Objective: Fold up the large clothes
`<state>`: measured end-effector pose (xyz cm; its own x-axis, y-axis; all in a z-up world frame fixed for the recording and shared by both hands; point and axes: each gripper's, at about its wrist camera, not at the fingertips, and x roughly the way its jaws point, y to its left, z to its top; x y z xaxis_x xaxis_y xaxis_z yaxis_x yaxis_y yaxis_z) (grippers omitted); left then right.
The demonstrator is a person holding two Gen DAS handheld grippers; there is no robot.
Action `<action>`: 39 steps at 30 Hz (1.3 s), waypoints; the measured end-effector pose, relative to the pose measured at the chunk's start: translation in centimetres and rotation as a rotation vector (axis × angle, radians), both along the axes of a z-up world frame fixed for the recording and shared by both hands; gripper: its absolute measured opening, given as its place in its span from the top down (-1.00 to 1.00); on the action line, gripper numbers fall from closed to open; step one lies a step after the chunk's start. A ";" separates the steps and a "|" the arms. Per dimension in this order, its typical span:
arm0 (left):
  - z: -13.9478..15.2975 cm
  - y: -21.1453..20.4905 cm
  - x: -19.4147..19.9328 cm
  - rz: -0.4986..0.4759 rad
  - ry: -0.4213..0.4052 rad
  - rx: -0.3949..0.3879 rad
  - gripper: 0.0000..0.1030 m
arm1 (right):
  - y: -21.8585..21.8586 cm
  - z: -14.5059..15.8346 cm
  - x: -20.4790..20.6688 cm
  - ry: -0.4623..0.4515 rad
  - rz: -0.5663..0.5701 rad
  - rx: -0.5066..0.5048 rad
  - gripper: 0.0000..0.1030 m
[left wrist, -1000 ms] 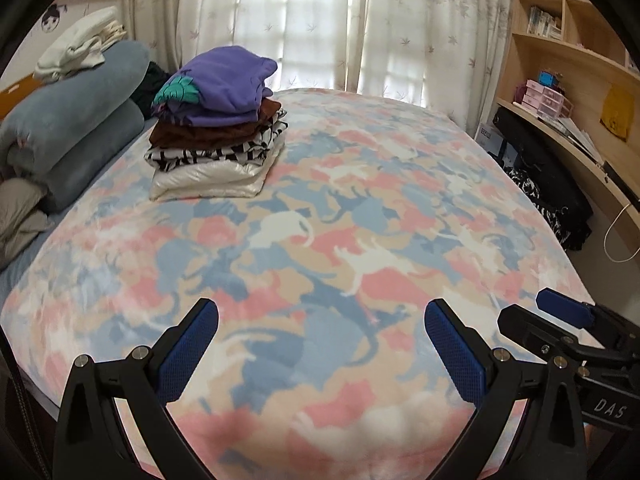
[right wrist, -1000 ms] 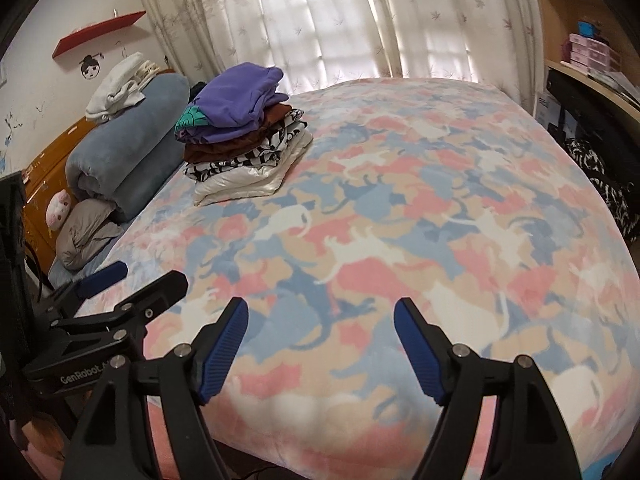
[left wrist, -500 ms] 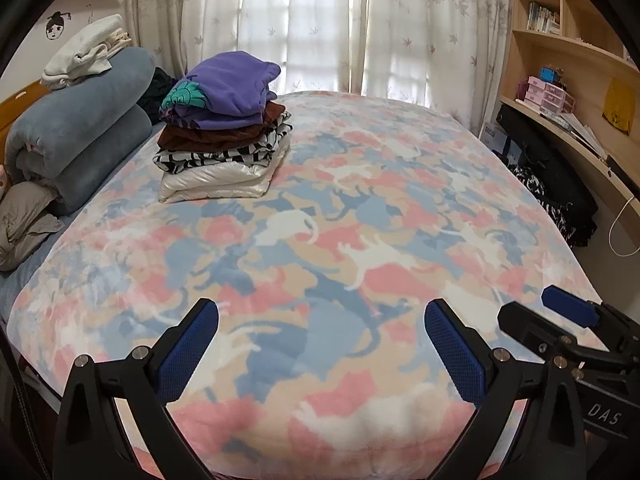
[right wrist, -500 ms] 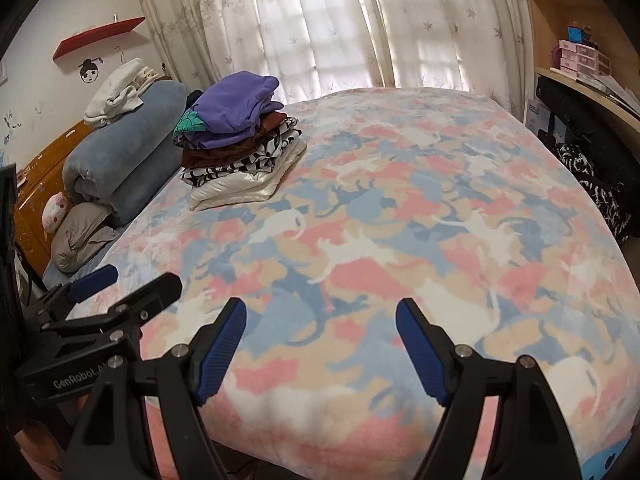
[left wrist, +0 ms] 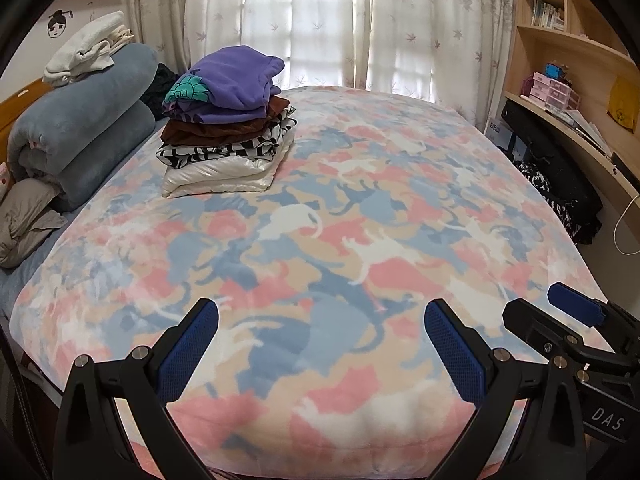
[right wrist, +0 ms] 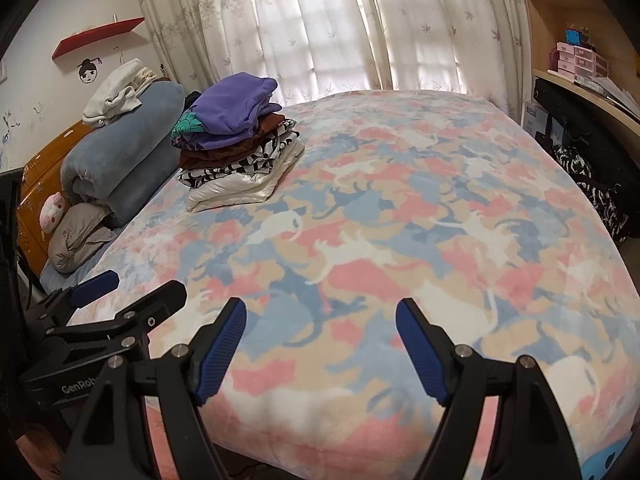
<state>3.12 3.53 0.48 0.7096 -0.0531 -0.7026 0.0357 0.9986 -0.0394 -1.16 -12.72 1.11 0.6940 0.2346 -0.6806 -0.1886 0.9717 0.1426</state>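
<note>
Bed: blanket [left wrist: 360, 248] with pink, blue and cream cat shapes covered the bed and lay flat and bare across its middle.
Pile: stack [left wrist: 226, 124] of folded clothes sat on the blanket at about 11 o'clock from the left tool, well apart from both tools.
Pile order: purple top [left wrist: 236, 76] uppermost, then a brown piece, a black-and-white piece, and a shiny cream piece [left wrist: 220, 178] at the bottom.
Left tool: left tool [left wrist: 322, 322] hung over the near edge of the bed, jaws spread wide with only blanket showing between them, gripping nothing.
Right tool: right tool [right wrist: 322, 314] hung over the same edge, jaws likewise apart and empty; in its own view the stack [right wrist: 236, 140] lay at about 11 o'clock.
Tools together: the two stood side by side; the right tool [left wrist: 576, 312] showed at 3 o'clock in the left view, the left tool [right wrist: 94, 286] at 9 o'clock in the right view.
Headboard side: rolled blue quilt [left wrist: 80, 136] lay at 9 o'clock of the stack, with white cloth [left wrist: 88, 50] on top of it.
Far end: curtains [left wrist: 320, 24] hung at 12 o'clock.
Right wall: shelves [left wrist: 572, 56] stood at 2 o'clock.
</note>
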 end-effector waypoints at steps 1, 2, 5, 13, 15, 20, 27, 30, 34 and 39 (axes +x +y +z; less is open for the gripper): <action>0.0 0.0 0.0 0.002 0.003 0.000 -0.98 | 0.1 0.0 0.0 0.003 -0.001 0.000 -0.51; -0.1 0.0 0.1 0.004 0.005 -0.001 -0.98 | 0.1 0.0 0.0 0.007 -0.002 0.002 -0.51; -0.1 0.0 0.0 0.007 0.005 -0.003 -0.98 | 0.2 0.0 0.0 0.011 0.000 0.005 -0.51; -0.2 -0.1 -0.2 0.010 -0.004 0.008 -0.98 | 0.3 0.0 0.0 0.012 0.000 0.004 -0.51; -0.2 -0.1 -0.2 0.011 -0.001 0.007 -0.98 | 0.3 0.0 0.0 0.009 0.000 0.004 -0.51; -0.3 -0.2 -0.3 0.009 0.007 0.004 -0.98 | 0.2 -0.1 0.0 0.010 0.000 0.004 -0.51; -0.4 -0.3 -0.3 0.012 0.010 0.003 -0.98 | 0.3 -0.1 0.0 0.010 -0.001 0.005 -0.51; -0.4 -0.3 -0.3 0.011 0.009 0.003 -0.97 | 0.2 -0.1 0.0 0.010 -0.001 0.004 -0.51; -0.4 -0.3 -0.3 0.011 0.009 0.002 -0.97 | 0.2 -0.1 0.0 0.009 0.000 0.004 -0.51; -0.4 -0.4 -0.4 0.013 0.012 0.001 -0.97 | 0.2 -0.1 0.0 0.009 -0.001 0.003 -0.51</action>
<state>2.76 3.16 0.05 0.7015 -0.0430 -0.7114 0.0222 0.9990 -0.0385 -1.18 -12.48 0.98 0.6881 0.2360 -0.6862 -0.1862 0.9714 0.1474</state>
